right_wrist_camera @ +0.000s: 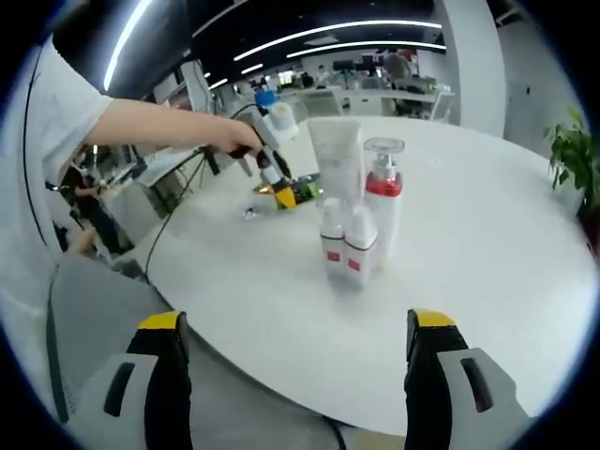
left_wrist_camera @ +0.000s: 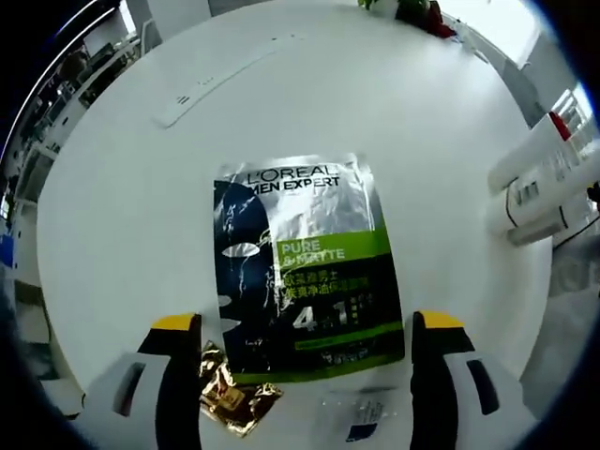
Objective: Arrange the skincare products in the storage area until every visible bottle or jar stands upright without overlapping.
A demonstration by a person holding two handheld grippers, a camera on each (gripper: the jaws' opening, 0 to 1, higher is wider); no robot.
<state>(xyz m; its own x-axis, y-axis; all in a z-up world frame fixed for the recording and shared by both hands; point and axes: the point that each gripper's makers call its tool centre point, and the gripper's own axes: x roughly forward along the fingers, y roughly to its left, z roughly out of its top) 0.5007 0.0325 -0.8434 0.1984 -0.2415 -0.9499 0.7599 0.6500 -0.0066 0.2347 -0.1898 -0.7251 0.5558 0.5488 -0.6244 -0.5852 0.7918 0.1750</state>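
both grippers' jaws wide, holding nothing; l'oréal mask sachet [left_wrist_camera: 305,267] covers part of a gold sachet [left_wrist_camera: 234,398] (crumpled); 4 bottles [right_wrist_camera: 361,211] overlap, labels unreadable.

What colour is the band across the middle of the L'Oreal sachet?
Bright green, on the sachet, otherwise silver on top and dark navy. Best seen in the left gripper view.

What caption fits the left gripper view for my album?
Open left gripper hovers over a silver, green and black face-mask sachet lying flat on the round white table.

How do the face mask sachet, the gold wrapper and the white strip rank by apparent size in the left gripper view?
1. Face mask sachet, clearly largest.
2. White strip, though farther away, so unsure.
3. Gold wrapper, partly hidden.
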